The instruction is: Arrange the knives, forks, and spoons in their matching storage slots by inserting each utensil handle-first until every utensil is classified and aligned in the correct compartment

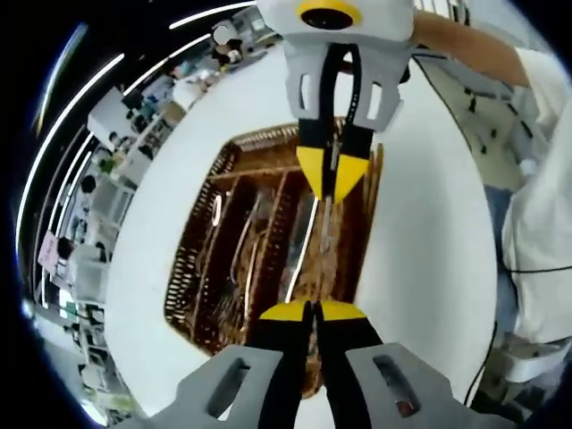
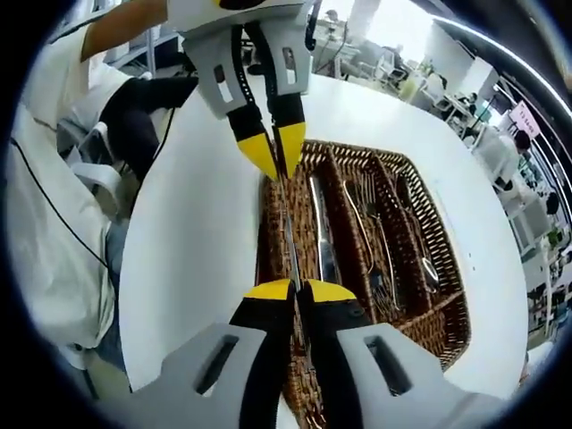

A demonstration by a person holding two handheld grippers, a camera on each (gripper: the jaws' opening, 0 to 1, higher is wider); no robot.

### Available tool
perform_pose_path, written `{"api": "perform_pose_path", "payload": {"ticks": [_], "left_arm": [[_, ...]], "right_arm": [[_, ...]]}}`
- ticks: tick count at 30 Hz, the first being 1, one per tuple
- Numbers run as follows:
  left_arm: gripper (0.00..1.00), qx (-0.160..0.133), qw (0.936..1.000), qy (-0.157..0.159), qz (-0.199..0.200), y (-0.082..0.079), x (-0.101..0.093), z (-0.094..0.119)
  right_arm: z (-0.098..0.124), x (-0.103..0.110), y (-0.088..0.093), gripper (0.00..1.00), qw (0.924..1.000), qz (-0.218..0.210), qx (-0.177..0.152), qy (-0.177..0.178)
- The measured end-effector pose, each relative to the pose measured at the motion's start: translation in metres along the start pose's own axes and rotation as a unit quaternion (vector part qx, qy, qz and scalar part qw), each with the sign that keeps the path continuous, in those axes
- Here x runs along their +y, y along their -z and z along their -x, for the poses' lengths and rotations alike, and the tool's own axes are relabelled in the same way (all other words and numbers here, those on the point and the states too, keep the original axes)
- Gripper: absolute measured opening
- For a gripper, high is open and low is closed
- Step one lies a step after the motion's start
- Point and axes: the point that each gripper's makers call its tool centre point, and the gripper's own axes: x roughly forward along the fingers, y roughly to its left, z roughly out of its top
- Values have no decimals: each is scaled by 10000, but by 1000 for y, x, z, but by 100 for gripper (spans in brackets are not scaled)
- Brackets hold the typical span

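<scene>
Two hand-held grippers meet over a wicker cutlery tray [image 2: 447, 304] on a round white surface [image 2: 206, 223]. The left hand-held gripper [image 1: 313, 308] and the right hand-held gripper [image 2: 299, 288] each have their jaws closed on opposite ends of one knife [image 2: 290, 228], held above the tray's compartment nearest the person. A second knife [image 2: 320, 223] lies alongside; forks [image 2: 375, 250] and spoons [image 2: 420, 241] fill the farther slots.

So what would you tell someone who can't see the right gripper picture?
Two yellow-tipped grippers, the right gripper at the bottom and the left gripper at the top, pinch the two ends of one knife over a brown wicker tray. The tray sits on a white table and holds another knife, forks and spoons in separate slots.
</scene>
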Motion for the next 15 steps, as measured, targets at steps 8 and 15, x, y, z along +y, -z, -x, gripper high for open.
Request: {"api": "perform_pose_path", "payload": {"ticks": [8, 15], "left_arm": [[2, 139, 9998, 154, 77, 12, 4, -14], [2, 189, 9994, 253, 131, 20, 4, -22]], "right_arm": [[-19, -5, 3, 4, 9998, -119, -14, -188], [-29, -6, 4, 4, 9994, -169, -61, -296]]}}
